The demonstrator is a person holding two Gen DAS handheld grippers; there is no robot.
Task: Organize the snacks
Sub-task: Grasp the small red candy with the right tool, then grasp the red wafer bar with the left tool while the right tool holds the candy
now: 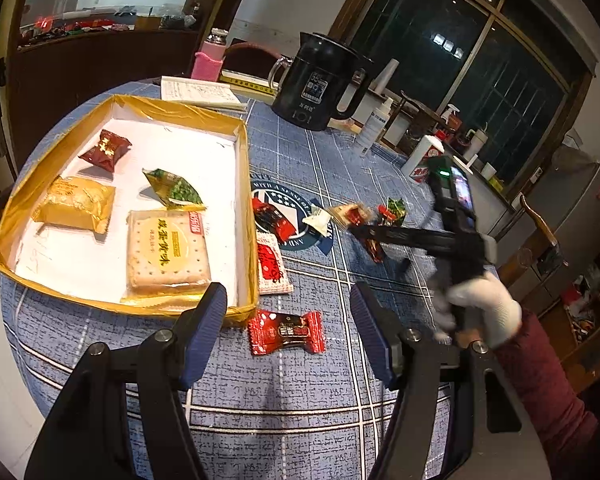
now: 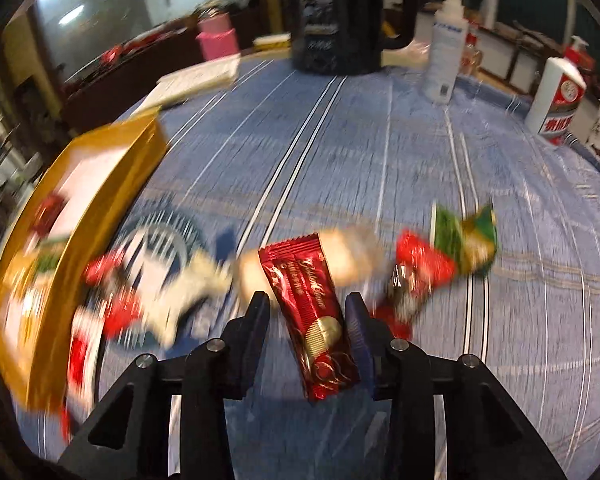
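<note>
Pinched a dark red wafer stick (image 2: 312, 320) between the fingers of the right tool (image 2: 308, 304), lower centre of the right wrist view, with the jaws closed partway onto its wrapper. Showed sharp against a smeared background, so judged as lifted clear of the tabletop (image 2: 380, 140) and moving with the tool. Appeared in the left wrist view only as a blurred black shape at centre right, gripped by a white-gloved hand (image 1: 484, 308) in a maroon sleeve.

Hung the left tool (image 1: 288, 296) at lower centre of its own view, jaws about half open and empty, just above a red-and-black candy (image 1: 286, 332) lying outside the near corner of the tray.

Looked like the carrying step: one snack picked up, not yet delivered. Called next, most likely, for a swing toward the gold-edged tray (image 1: 180, 110) at the left of both views. Would then need a lowering over a bare white patch and a release clear of the rim.

Held four snacks in that tray:
- a dark red candy (image 1: 105, 150) at the back
- a golden packet (image 1: 76, 204) at the left
- a green packet (image 1: 174, 190) in the middle
- a large cracker packet (image 1: 166, 250) at the front

Left more loose on the blue checked tabletop beside the tray's right wall:
- a red-and-white sachet (image 1: 271, 264) touching that wall
- a red-and-black packet (image 1: 272, 218) just behind it
- a white candy (image 1: 318, 220) further right
- a small green bag (image 1: 396, 210) beyond that
</note>
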